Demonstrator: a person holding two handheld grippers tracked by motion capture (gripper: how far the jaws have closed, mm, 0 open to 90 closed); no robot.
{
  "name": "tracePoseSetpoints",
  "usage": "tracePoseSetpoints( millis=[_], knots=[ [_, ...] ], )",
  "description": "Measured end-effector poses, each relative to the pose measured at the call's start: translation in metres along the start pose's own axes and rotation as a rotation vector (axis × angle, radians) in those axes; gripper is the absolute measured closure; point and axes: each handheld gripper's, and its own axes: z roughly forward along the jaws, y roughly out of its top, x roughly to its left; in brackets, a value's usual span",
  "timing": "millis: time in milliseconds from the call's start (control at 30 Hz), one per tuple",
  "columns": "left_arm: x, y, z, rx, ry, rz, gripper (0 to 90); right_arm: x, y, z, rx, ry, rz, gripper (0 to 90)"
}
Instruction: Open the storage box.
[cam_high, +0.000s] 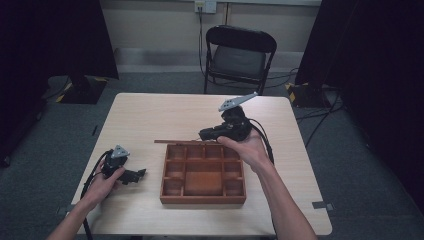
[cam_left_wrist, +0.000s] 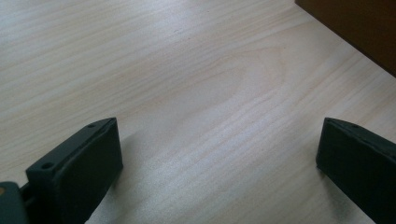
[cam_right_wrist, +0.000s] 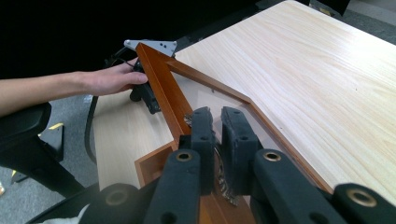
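While from above my right gripper (cam_high: 202, 133) clamps the glazed lid (cam_high: 180, 142) edge-up over the wooden box's (cam_high: 202, 200) far rim, my left gripper (cam_left_wrist: 215, 154) idles open over bare table (cam_left_wrist: 187, 70), and my right gripper's view runs along the lid's frame toward that hand (cam_right_wrist: 109, 79).

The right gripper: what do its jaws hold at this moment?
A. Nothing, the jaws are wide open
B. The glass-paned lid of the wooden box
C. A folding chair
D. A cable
B. In the right gripper view the right gripper is closed on the edge of the framed lid, raised above the compartment box.
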Motion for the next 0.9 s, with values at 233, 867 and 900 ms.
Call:
tracePoseSetpoints(
  millis=[233,867,900],
  knots=[
    [0.0002,0.0000,-0.0002,0.002,0.001,0.002,0.0,-0.0004,-0.0001,0.0000,0.001,0.003,0.003,83.9],
    [0.0001,0.0000,0.0000,0.001,-0.001,0.000,0.0,-0.0013,-0.0004,0.0001,0.001,0.012,0.002,83.9],
    [0.0001,0.0000,0.0000,0.001,-0.001,0.000,0.0,-0.0014,-0.0004,0.0001,0.000,0.014,0.002,83.9]
  ],
)
